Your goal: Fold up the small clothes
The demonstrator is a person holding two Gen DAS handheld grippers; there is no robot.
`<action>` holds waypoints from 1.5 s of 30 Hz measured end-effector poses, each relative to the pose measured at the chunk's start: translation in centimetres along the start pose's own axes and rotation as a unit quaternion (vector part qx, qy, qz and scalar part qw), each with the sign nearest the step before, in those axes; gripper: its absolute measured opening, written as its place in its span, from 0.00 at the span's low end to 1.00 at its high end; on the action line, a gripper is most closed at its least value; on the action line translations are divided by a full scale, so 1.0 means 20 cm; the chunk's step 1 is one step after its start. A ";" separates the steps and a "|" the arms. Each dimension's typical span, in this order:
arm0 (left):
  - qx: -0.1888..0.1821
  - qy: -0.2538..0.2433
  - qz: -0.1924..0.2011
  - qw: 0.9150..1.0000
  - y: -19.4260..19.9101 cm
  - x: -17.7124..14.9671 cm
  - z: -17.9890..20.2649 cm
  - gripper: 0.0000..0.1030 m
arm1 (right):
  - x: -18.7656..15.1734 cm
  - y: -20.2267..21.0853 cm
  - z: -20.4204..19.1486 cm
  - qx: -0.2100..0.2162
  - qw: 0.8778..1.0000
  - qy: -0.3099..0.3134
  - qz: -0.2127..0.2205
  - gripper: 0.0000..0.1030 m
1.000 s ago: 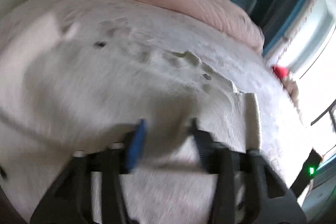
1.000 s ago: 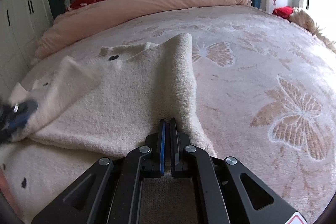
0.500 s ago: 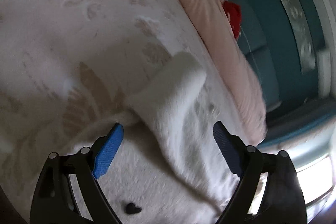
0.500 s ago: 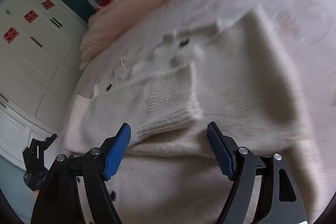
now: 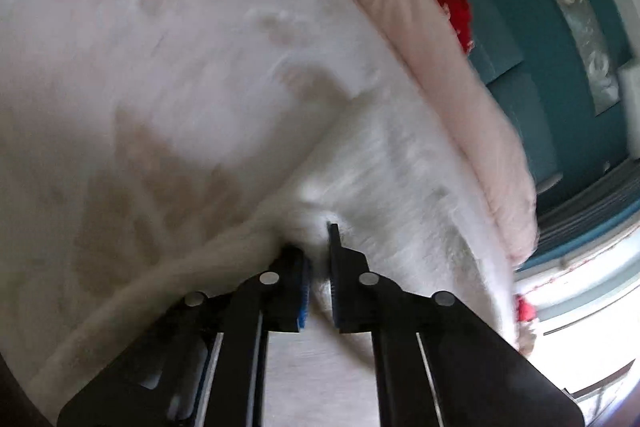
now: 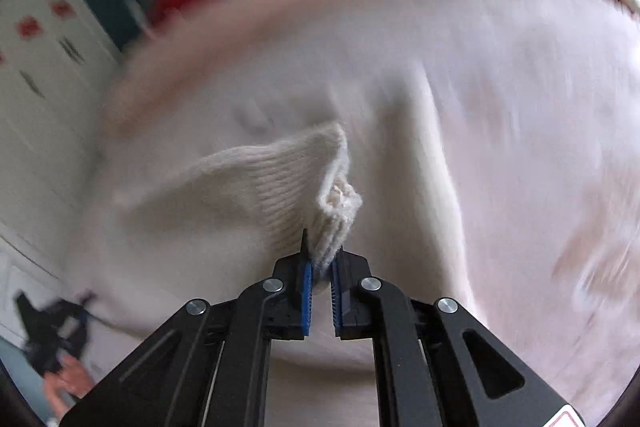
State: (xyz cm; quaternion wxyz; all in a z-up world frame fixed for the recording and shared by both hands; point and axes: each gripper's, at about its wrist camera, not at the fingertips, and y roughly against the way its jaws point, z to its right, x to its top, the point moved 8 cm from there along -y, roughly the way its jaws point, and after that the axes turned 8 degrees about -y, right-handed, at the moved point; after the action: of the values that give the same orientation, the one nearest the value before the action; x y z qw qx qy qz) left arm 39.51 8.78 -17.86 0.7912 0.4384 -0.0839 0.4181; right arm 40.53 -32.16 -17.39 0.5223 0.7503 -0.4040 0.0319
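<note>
A cream knitted sweater (image 5: 400, 187) lies spread on the bed. My left gripper (image 5: 316, 245) is shut on a bunched edge of it, where a sleeve meets the body. In the right wrist view the sweater's ribbed cuff (image 6: 280, 179) is lifted and folded over. My right gripper (image 6: 322, 253) has its jaws closing, and the blue pads press on the end of that cuff. The left gripper (image 6: 52, 331) also shows small and blurred at the lower left of that view, held by a hand (image 6: 66, 383).
The bed is covered by a pale pink blanket (image 5: 160, 87) with tan butterfly patterns. A rolled pink duvet (image 5: 420, 39) and a red item (image 5: 456, 7) lie at the head by the teal headboard. White cupboards (image 6: 32, 115) stand to the left, and a bright window is at the right.
Both grippers opened wide and then closed again. The left one swung across to the sweater's edge and pinched it. The right one let go of the hem and took the ribbed cuff.
</note>
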 end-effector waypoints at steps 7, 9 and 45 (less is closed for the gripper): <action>0.016 -0.061 0.036 0.997 -0.02 -0.01 0.04 0.08 | 0.00 -0.01 0.04 0.037 0.999 -0.028 0.022 0.04; 0.021 -0.069 0.040 0.997 -0.03 0.00 0.05 0.09 | 0.01 0.00 0.03 0.037 0.999 -0.028 0.020 0.05; 0.004 -0.081 0.065 0.995 -0.08 -0.03 0.03 0.09 | 0.06 -0.22 -0.52 0.022 0.994 0.104 -0.013 0.00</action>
State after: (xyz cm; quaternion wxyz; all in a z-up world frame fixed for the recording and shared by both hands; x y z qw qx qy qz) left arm 40.47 7.65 -18.78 0.7509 0.4680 -0.1743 0.4321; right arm 48.08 -23.87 -15.35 0.5455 0.7593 -0.3368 0.1115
